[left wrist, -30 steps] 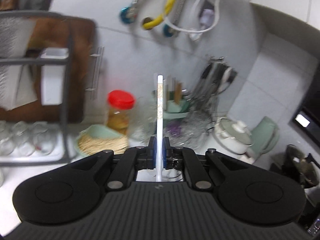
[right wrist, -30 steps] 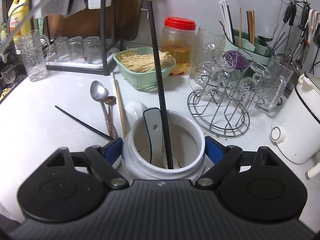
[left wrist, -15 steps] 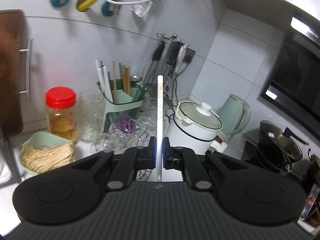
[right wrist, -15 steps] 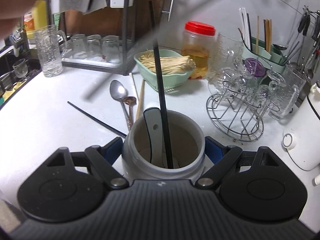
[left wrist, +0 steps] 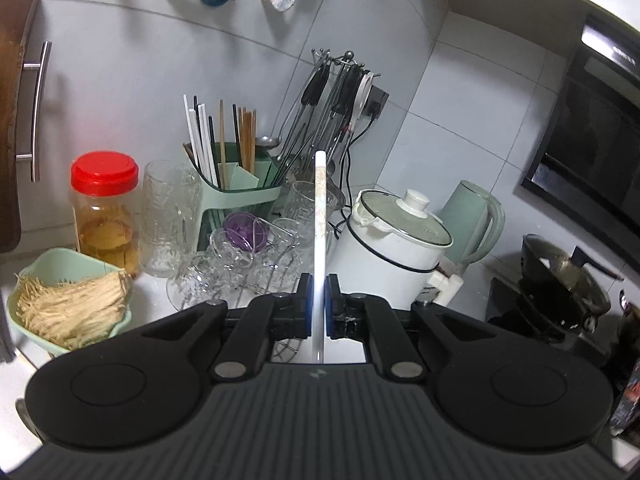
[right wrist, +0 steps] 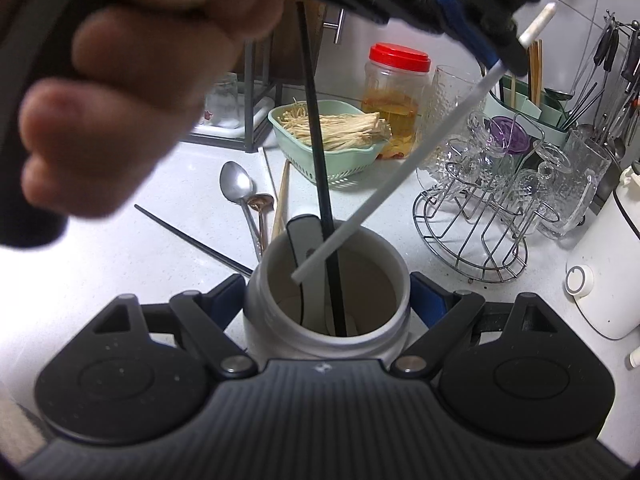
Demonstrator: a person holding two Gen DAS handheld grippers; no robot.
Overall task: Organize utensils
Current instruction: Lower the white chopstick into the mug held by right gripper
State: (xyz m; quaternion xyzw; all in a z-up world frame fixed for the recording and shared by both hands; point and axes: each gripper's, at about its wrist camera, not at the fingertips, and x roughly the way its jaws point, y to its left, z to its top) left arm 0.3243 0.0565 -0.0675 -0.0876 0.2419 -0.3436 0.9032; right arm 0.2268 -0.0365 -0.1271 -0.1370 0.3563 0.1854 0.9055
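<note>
Room: your white chopstick (right wrist: 394, 188) has its low tip just inside the white jar (right wrist: 372, 332) mouth, beside the black chopstick (right wrist: 320, 184) and a spoon handle standing in it.
Hidden: your left hand (right wrist: 132, 80) blurs and blocks the upper left of the right wrist view.
Axis: the white chopstick slants from upper right down into the jar.
Left gripper (left wrist: 318, 306): your pads pinch the chopstick mid-shaft.
Right gripper (right wrist: 328, 300): your spread fingers hug the jar's sides.
Counter: spoons (right wrist: 240, 196), loose chopsticks behind the jar.
</note>
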